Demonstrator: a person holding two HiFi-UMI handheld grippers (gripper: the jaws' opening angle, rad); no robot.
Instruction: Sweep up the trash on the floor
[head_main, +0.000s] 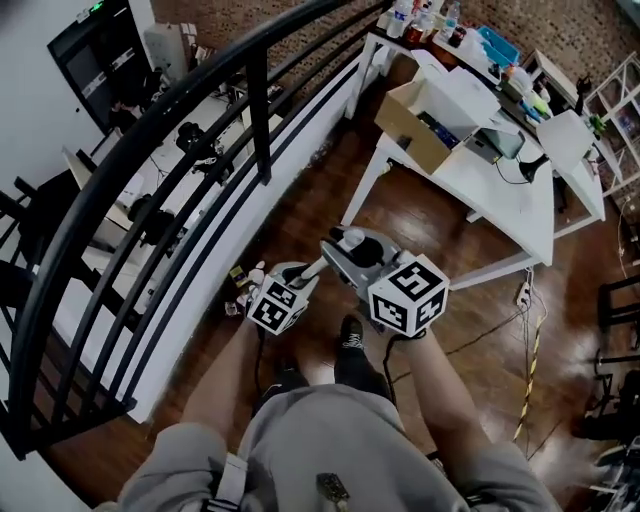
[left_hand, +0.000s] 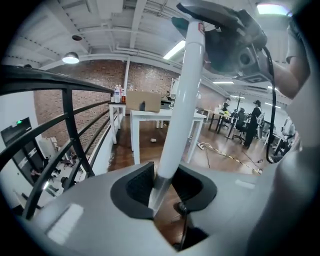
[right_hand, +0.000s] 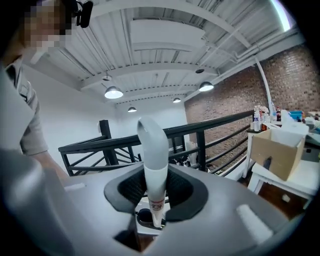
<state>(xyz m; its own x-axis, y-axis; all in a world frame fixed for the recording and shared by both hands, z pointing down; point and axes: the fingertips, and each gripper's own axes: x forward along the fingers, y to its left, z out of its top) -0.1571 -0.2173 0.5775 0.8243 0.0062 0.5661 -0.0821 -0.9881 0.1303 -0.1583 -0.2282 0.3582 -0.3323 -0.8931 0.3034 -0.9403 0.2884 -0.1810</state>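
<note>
A white handle (head_main: 317, 268) runs slantwise between both grippers above the wooden floor. My left gripper (head_main: 302, 277) is shut on its lower part; in the left gripper view the handle (left_hand: 182, 100) rises from the pads (left_hand: 141, 185) to the right gripper (left_hand: 227, 40) at the top. My right gripper (head_main: 340, 245) is shut near the upper end; in the right gripper view the handle's curved tip (right_hand: 152, 145) sticks up past the gripper (right_hand: 155, 192). Small colourful bits of litter (head_main: 240, 288) lie on the floor by the railing's base. The tool's head is hidden.
A black metal railing (head_main: 200, 130) curves along the left, with a drop to a lower level behind it. A white table (head_main: 500, 185) with a cardboard box (head_main: 415, 125) stands ahead on the right. A cable and power strip (head_main: 522, 295) lie on the floor. My shoe (head_main: 351, 335) is below the grippers.
</note>
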